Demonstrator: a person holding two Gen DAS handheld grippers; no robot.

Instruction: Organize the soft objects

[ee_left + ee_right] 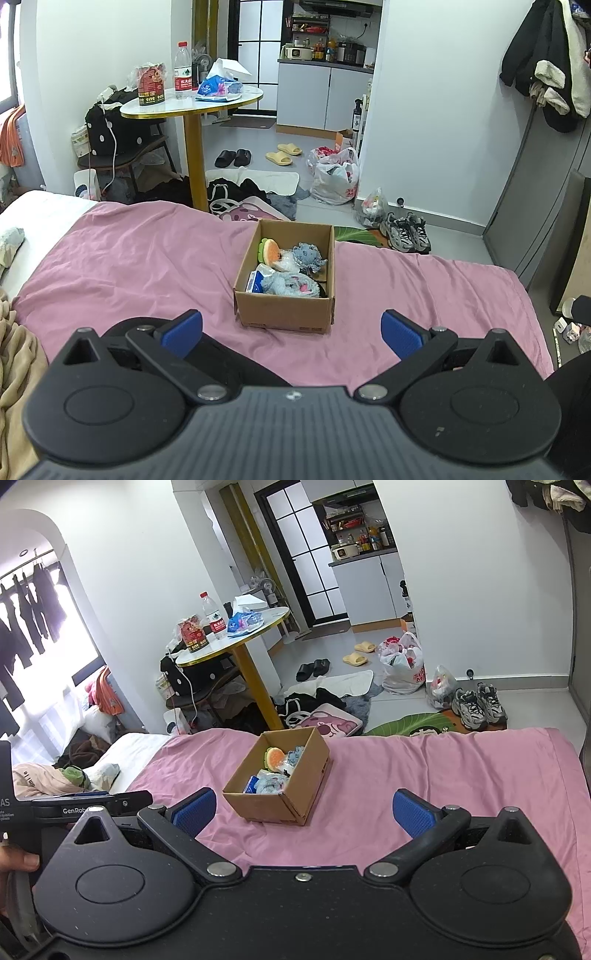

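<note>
A cardboard box (288, 312) stands on the pink bedsheet (129, 258). It holds soft toys: a grey-blue plush (291, 284) at the front, a small blue plush (306, 254) and an orange and green plush (271, 251) at the back. My left gripper (291, 334) is open and empty, just short of the box. In the right wrist view the box (277, 805) sits ahead on the sheet (443, 768), and my right gripper (303, 812) is open and empty before it. The left gripper's body shows at the left edge (92, 801).
A round table (192, 105) with a bottle and packets stands beyond the bed. Clothes, bags, slippers and sneakers (408, 232) lie on the floor. A beige blanket (14, 362) lies at the bed's left. A grey cabinet (546, 206) stands at the right.
</note>
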